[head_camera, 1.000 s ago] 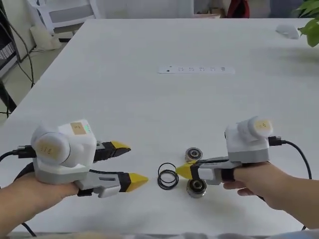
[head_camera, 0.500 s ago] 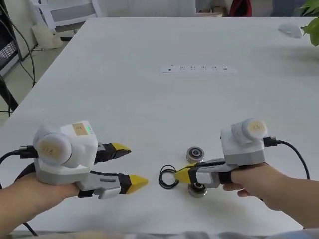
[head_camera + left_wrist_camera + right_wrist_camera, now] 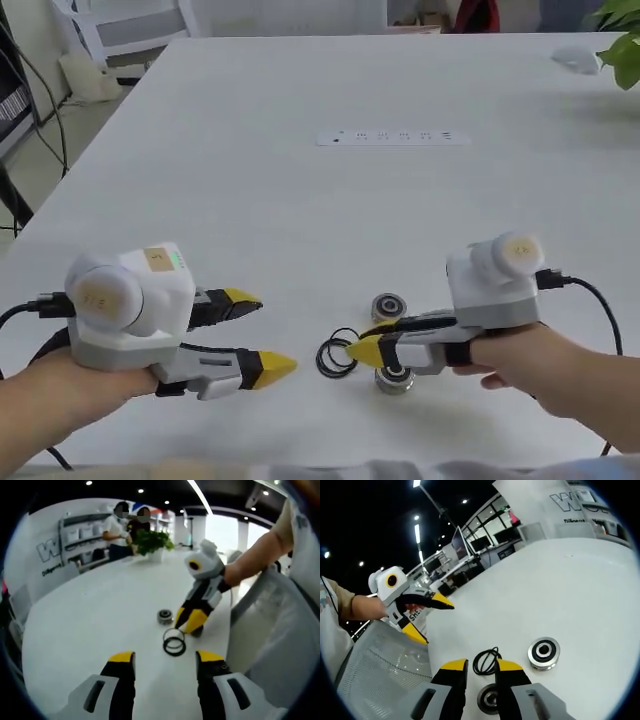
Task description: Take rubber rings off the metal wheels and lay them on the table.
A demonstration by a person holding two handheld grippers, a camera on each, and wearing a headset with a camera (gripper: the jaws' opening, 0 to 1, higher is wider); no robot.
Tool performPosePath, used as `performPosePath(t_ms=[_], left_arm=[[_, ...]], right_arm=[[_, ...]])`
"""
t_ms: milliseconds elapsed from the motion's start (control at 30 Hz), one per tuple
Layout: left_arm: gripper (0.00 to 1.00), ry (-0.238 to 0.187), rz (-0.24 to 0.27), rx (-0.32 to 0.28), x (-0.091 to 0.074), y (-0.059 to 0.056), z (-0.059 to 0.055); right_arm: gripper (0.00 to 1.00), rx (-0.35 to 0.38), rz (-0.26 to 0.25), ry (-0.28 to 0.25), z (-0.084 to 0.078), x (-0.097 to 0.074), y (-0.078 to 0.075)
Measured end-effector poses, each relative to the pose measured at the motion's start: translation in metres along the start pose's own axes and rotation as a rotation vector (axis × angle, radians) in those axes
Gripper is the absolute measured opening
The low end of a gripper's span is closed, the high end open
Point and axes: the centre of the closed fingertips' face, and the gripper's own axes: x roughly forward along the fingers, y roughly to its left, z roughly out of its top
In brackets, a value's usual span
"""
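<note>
**Right tongs over the near wheel, loose rings just ahead of their tips**

All places below are given from the rubber rings [image 3: 336,356]. These are thin black loops that overlap and lie flat on the bench [image 3: 300,220], close to its near edge. How many loops there are cannot be told.

The left tongs [image 3: 262,332] are to the left of the rings and apart from them. Their jaws are spread wide and hold nothing, and they point across at the rings.

The right tongs [image 3: 366,345] come in from the right, long axis running leftward. Their yellow tips are at the rings' right edge, but contact cannot be confirmed. In the right gripper view the jaws are only narrowly parted, with nothing seen between them.

The near metal wheel [image 3: 393,378] lies flat just right of the rings, under the right tongs and a little behind their tips. The second metal wheel [image 3: 388,306] also lies flat, right of the rings and slightly farther out, clear of both tongs. Whether either wheel carries a ring cannot be told.

Judgement: the right tongs are much the nearer to both wheels. The near wheel calls for a short draw-back and descent. The wheels are round, so approach angle matters little.

There is open bench left of the rings and beyond them. A power strip [image 3: 392,138] lies well beyond. The near edge is close, so any laying-down is better directed away from it.
</note>
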Motion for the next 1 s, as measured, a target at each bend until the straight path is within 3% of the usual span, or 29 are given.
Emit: performPosePath(t_ms=[300,600,1000], left_arm=[[0.49,-0.002,0.004,-0.003,-0.003,-0.002,0.003],[0.49,-0.003,0.011,-0.004,-0.007,-0.002,0.005],[0.50,-0.008,0.014,0.007,-0.011,-0.002,0.008]], right_arm=[[0.32,-0.049,0.002,0.005,-0.001,-0.006,0.006],[0.48,-0.148,0.002,0.024,-0.002,-0.008,0.015],[0.61,-0.225,-0.044,-0.014,0.008,-0.030,0.011]])
